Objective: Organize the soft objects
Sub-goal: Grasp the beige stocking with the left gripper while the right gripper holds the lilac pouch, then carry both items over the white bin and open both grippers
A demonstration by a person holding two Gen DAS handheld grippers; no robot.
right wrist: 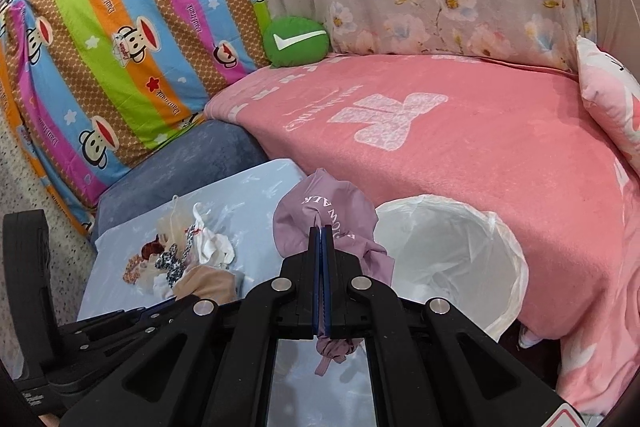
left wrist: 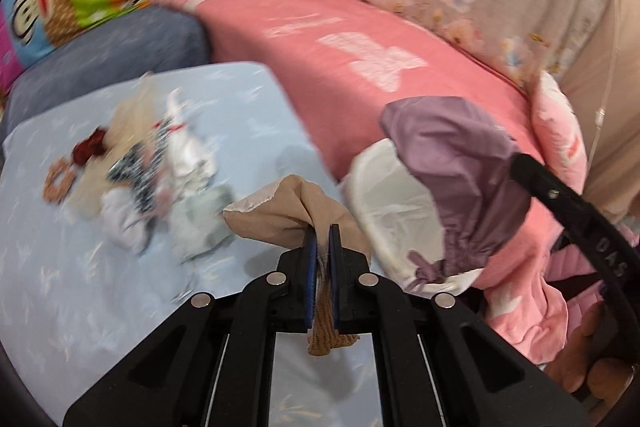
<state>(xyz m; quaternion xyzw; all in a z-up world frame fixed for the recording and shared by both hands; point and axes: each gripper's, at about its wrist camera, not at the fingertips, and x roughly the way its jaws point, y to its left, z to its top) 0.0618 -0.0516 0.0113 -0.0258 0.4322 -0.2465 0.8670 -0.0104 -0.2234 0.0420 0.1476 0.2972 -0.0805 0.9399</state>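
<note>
Fingers (right wrist: 325, 247) pinch crumpled lilac garment (right wrist: 316, 211) with white lettering.

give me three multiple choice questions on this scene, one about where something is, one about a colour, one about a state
1. Where does the white-lined bin stand?
A. between the pale blue table and the pink blanket
B. on top of the striped cushion
C. on the pile of clothes

2. What colour is the cloth held by the right gripper?
A. green
B. purple
C. red

3. What is the state of the left gripper?
A. open and empty
B. shut on a tan stocking
C. shut on the green cushion

Answers:
1. A: the bin sits beside the table, against the edge of the pink blanket.
2. B: the purple cloth hangs from the shut fingers, next to the bin's rim.
3. B: the tan stocking is pinched between the fingers, with its end hanging below.
</note>
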